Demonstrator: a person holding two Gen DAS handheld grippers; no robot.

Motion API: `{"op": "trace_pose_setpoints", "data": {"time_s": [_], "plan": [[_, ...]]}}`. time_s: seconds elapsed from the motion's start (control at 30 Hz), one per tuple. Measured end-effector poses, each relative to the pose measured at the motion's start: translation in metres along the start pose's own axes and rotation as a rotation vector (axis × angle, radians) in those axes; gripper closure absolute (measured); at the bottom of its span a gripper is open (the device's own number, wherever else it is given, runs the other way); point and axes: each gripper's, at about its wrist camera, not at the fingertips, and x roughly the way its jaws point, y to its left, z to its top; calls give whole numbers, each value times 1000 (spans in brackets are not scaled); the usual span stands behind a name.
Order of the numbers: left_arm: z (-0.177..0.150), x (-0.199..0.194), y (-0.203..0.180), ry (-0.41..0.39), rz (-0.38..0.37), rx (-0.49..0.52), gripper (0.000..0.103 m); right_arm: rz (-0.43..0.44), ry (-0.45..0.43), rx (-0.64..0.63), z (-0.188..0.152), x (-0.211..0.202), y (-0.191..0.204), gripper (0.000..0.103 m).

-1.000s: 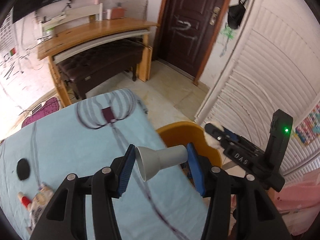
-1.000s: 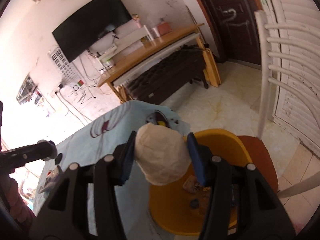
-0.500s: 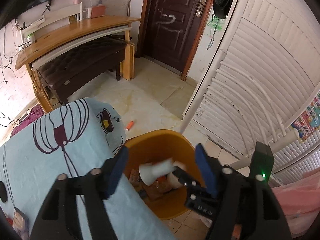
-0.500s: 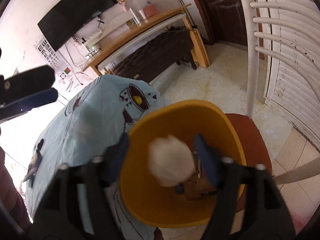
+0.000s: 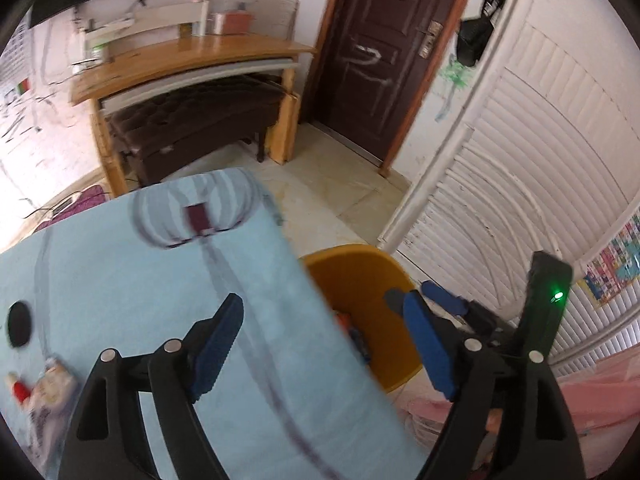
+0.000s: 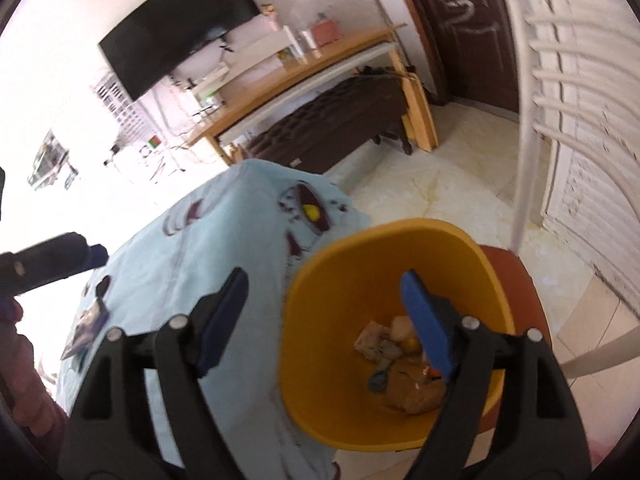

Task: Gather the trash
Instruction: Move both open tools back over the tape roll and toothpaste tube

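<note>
Both my grippers are empty. My left gripper point(image 5: 320, 344) has its jaws spread wide, just been opening, nothing between the blue pads point(image 5: 218, 344); it hangs over the edge of the light-blue tablecloth point(image 5: 120, 280), bin just to its right. My right gripper point(image 6: 324, 312) is also wide, jaws just been opening, nothing between them; its right finger point(image 6: 426, 324) sits over the mouth of the yellow bin point(image 6: 320, 320), its left finger over the cloth. Trash point(image 6: 404, 368) lies at the bottom of the bin: crumpled brownish and pale pieces, details blurred. The bin stands on a brown chair seat point(image 6: 524, 304), against the table edge. Left on the cloth: a black round thing point(image 5: 19, 325) and a small wrapper pile point(image 5: 44, 388) near the left edge.
</note>
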Motion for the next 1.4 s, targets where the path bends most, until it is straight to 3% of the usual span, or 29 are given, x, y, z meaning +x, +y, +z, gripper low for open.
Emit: {"op": "trace_pose_setpoints", "data": {"time_s": [0.3,0.53,1.03,1.4], "plan": [[-31,-70,95,-87,165,-106,25,99,15,-187,1,-2,94,20],[-65,-115,165,-134,235,-215,24,166,72,-288,-9,14,159,19],[-122,-155,254,-164,312,-389,22,316,221,-527,-59,44,301,15],[-140,-169,295,-197,327,-501,22,292,274,-708,-102,49,355,12]]}}
